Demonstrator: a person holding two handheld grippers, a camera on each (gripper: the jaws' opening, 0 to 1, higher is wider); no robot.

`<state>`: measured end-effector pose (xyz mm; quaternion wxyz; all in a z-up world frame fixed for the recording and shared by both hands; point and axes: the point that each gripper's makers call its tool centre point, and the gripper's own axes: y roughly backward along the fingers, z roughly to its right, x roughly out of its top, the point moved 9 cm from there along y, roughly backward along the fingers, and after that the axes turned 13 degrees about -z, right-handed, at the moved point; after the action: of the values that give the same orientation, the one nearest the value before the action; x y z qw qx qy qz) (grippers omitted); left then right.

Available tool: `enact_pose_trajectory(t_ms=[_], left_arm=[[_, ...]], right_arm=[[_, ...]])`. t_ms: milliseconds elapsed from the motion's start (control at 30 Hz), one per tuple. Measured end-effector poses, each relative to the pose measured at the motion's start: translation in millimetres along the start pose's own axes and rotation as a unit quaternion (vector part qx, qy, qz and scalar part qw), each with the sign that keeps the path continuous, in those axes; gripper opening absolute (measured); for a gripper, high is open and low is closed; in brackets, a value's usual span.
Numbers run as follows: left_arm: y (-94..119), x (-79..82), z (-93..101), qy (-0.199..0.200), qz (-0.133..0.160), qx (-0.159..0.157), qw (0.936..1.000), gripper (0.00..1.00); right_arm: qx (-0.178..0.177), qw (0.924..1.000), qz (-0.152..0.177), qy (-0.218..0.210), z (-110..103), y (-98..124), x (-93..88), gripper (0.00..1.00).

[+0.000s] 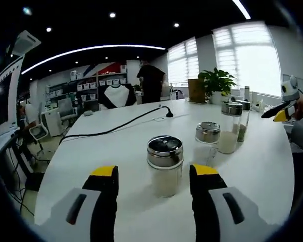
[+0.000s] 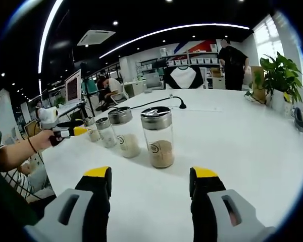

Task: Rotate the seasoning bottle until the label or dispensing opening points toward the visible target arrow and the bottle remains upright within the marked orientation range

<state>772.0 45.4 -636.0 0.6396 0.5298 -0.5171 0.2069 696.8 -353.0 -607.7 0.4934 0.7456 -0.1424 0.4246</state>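
Note:
Several glass seasoning bottles with metal lids stand upright in a row on the white table [image 1: 262, 166]. The nearest bottle [image 1: 164, 166], holding pale grains, stands in line with the gap of my left gripper [image 1: 154, 174], which is open and not touching it. Behind it are another bottle [image 1: 208, 138] and a taller one [image 1: 230, 126]. My right gripper [image 2: 151, 174] is open, a little short of a bottle of brown seasoning [image 2: 157, 137]. A white-filled bottle [image 2: 123, 132] stands beside that. The left gripper [image 2: 65, 132] appears at the row's far end, beside the smallest bottle [image 2: 92, 130].
A black cable with a small microphone [image 1: 141, 118] crosses the table's far side. A potted plant [image 1: 217, 83] and small items sit at the far right by the window. A person in black [image 1: 151, 80] stands behind the table. The right gripper [image 1: 280, 112] hovers at the right edge.

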Motion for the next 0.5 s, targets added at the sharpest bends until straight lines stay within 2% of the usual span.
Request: enact_pose_trajectory(t_ms=[100,167,200,267,367,433,500], left_arm=[[3,-3.1,7.5,0.023,-0.014,0.035,0.999,0.59],[3,-6.2,12.9,0.069,-0.019,0.05,0.9962,0.59],[3,-8.5,14.8,0.112,-0.021,0.058,0.9918,0.59],[4,-9.1,17.8,0.144,-0.018,0.083,0.986,0.58],[0,-5.4,24.8,0.133,-0.006,0.097,0.9863,0.57],[-4,-2.2,31.1,0.123,-0.01,0.112,0.986,0.57],[-8,-0.6,34.1,0.14,-0.015,0.14,0.9801,0.55]], right_arm=[[-0.003,1.0,0.005,0.001,1,2,2.7,0.63],[-0.004,0.9999,0.008,-0.006,1,1,3.2,0.63],[-0.004,0.9999,0.007,-0.007,1,1,3.0,0.63],[-0.002,1.0,0.005,-0.005,-1,0,2.4,0.63],[0.003,1.0,0.004,-0.005,-5,-1,0.9,0.63],[0.003,1.0,0.001,-0.004,-5,-1,-0.3,0.63],[0.002,1.0,0.003,-0.006,-5,0,-0.9,0.63]])
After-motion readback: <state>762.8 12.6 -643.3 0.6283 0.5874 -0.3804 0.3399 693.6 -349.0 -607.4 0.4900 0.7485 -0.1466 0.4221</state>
